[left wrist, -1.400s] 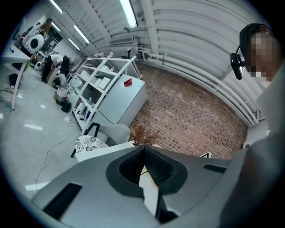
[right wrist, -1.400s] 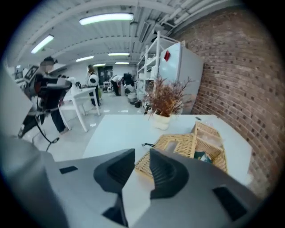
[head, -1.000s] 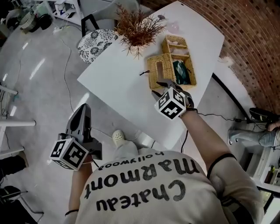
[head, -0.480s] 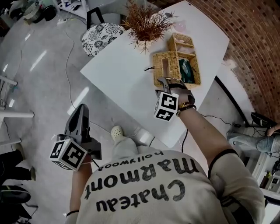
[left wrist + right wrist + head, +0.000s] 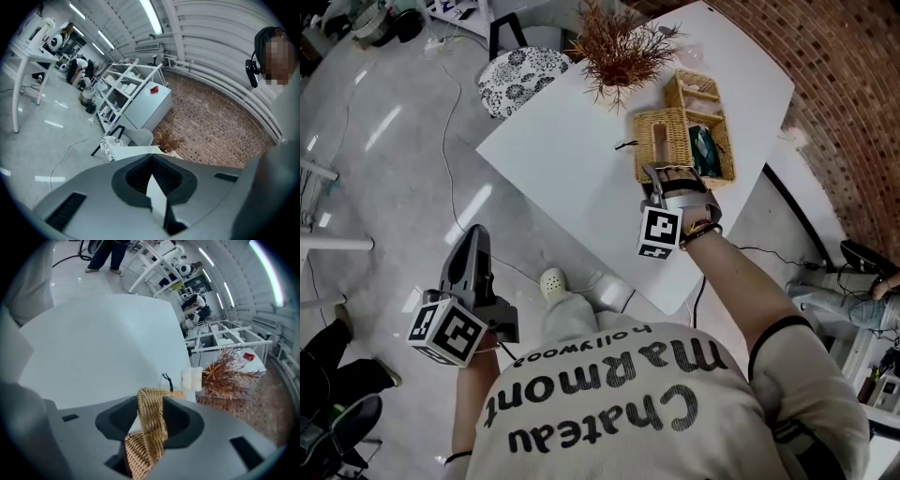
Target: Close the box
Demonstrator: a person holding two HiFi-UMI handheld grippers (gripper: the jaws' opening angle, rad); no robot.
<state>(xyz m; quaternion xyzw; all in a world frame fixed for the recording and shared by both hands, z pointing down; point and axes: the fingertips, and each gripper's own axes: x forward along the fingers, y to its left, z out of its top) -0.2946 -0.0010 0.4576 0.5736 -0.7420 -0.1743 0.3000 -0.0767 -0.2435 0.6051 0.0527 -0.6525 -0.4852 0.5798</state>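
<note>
The white table (image 5: 562, 159) spreads out ahead of the right gripper's jaws. The wicker box (image 5: 724, 174) sits on it just beyond and to one side of those jaws, with something dark green inside. Its lid (image 5: 658, 136) lies flung open flat beside it, and the lid's near rim runs straight up between the jaws. A dried plant (image 5: 619, 47) stands further ahead of them, past the lid's far end.

The right gripper (image 5: 659, 176) has just been closing, and its pads now look pressed on that wicker rim. The left gripper (image 5: 474, 234) hangs at the person's side, well away from the table, its jaws together on nothing.

From where I stand, the job now is to swing the lid over. I'd keep the hold firm but not crushing, since the weave looks springy. I'd lift the rim in an arc about the hinge side rather than dragging it, so the box doesn't slide toward the plant. The dark green thing should stay below the rim, or the lid won't seat.

A moment back the right gripper's jaws were empty, looking level across the table with the box well ahead of them. Since then the wrist has rolled, its marker cube shows a different face, and the gripper now tips downward with the rim between its jaws. The left gripper hangs much as it did.
</note>
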